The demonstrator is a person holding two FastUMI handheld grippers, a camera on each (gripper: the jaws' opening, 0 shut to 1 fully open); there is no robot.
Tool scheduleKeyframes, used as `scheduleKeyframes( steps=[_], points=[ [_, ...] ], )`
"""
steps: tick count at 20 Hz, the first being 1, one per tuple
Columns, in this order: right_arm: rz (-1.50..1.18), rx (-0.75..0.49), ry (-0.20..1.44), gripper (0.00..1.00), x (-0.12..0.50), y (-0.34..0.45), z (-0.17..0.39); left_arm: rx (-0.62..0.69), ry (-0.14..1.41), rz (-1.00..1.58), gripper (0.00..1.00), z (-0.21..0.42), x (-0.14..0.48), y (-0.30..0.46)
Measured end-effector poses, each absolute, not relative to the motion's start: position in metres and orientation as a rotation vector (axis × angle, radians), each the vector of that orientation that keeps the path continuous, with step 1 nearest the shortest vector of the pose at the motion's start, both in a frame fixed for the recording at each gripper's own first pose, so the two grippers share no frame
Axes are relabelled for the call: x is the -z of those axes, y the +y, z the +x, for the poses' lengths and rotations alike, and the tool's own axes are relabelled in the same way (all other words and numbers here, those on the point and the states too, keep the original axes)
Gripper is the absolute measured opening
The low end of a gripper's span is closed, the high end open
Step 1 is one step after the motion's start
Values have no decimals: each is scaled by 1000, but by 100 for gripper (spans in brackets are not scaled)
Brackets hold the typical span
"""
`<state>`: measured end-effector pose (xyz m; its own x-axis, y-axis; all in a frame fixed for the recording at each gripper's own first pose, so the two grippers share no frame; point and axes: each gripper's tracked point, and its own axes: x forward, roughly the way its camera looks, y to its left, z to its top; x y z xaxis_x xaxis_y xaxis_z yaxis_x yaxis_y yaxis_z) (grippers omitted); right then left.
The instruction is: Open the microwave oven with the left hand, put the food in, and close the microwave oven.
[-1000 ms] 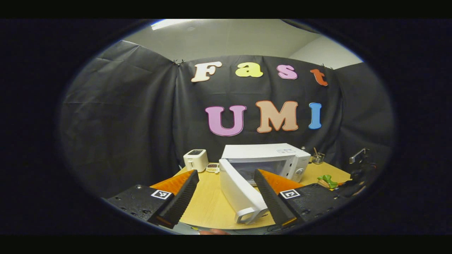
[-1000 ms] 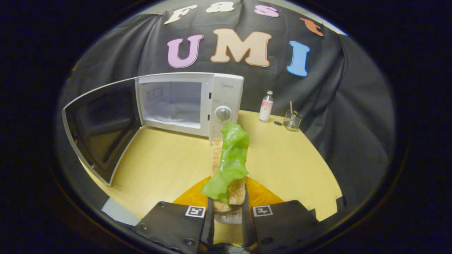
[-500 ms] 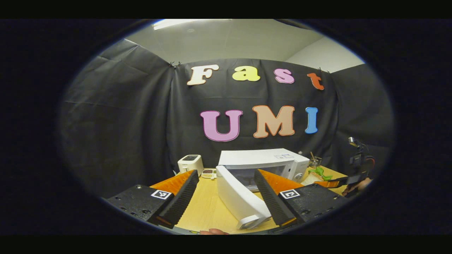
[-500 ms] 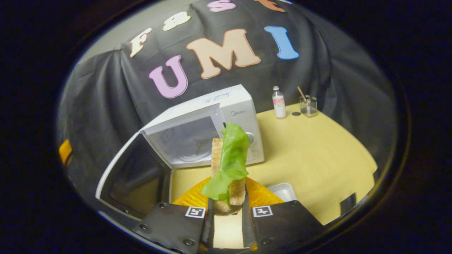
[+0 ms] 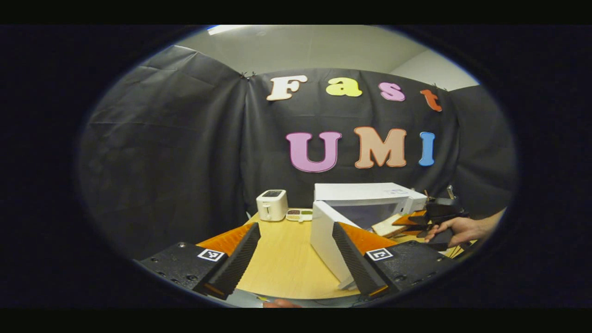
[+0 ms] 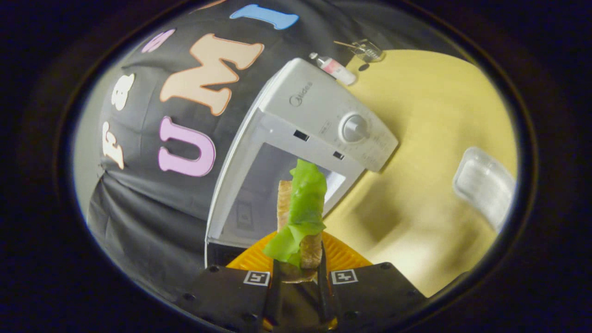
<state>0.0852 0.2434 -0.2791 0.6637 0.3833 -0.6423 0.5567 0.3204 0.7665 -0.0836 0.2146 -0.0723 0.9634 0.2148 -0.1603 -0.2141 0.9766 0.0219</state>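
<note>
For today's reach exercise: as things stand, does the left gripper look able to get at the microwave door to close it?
Probably yes. The left gripper is open, and the open microwave door stands just ahead between its fingers with nothing between. The right gripper, shut on the sandwich, sits at the oven mouth, so closing should wait.

In the left gripper view, the open microwave door (image 5: pixel 326 236) hid most of the microwave (image 5: pixel 370 199) cavity, and its lower edge was covered by a finger (image 5: pixel 351 261) of the left hand-held gripper (image 5: pixel 296 263). The small tray (image 5: pixel 299 214) beside the toaster (image 5: pixel 272 205) was too small to make out. In the right gripper view, the lettuce (image 6: pixel 303 208) covered most of the bread (image 6: pixel 283 208).
</note>
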Motion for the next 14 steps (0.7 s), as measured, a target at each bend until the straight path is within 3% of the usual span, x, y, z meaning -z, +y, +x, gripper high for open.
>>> scheduleKeyframes(
  steps=[4,5,14],
  points=[
    [1404,195,888,38,296,280,130,-269,179,0,95,-97,78,239],
    [1417,223,886,33,302,285,138,-284,193,-11,94,-99,81,244],
    [1448,394,812,33,342,317,183,-370,271,-23,94,-120,101,275]
  ],
)
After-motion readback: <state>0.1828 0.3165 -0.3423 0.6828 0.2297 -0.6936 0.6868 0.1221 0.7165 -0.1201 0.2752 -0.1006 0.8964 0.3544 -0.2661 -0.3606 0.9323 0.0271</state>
